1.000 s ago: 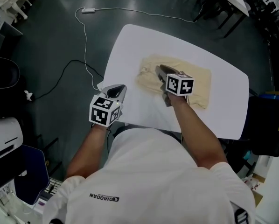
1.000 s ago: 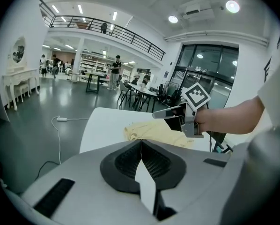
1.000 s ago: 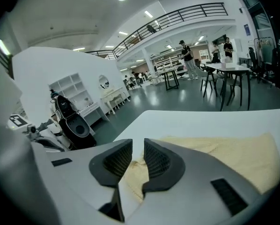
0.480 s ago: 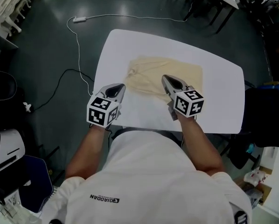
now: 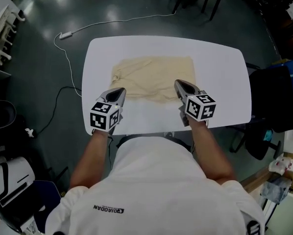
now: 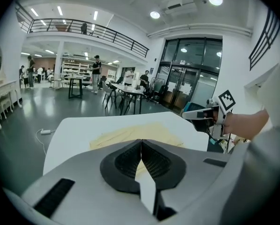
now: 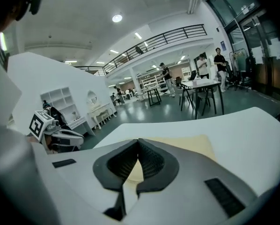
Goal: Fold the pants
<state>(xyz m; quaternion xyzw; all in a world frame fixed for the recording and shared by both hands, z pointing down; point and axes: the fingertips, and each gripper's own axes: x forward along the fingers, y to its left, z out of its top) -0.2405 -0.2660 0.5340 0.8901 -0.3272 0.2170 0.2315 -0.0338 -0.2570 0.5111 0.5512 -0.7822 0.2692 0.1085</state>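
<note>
The white worktop (image 5: 217,72) fills the middle of the head view. The pants (image 5: 154,76) lie flat on it in the upper centre of that frame as a cream, roughly rectangular layer, slightly rumpled at the left end. Judged from that look, the cloth is light, soft and limp. It should not slip much on the surface but would sag and crease if lifted at one point, so the sound hold is a pinch at two corners or along one edge, one gripper to each end. The left gripper (image 5: 120,90) sits at the lower left edge of the cloth and the right gripper (image 5: 179,84) at the lower right edge, both over the near strip of worktop. Only the head view gives the full outline of the pants and their place relative to both grippers, but it does not settle how the jaws stand. The left gripper view shows that gripper's jaws pressed together with nothing between them, cloth lying beyond. The right gripper view shows the same of its own jaws, closed and empty, with a smooth corner of the pants ahead.
</note>
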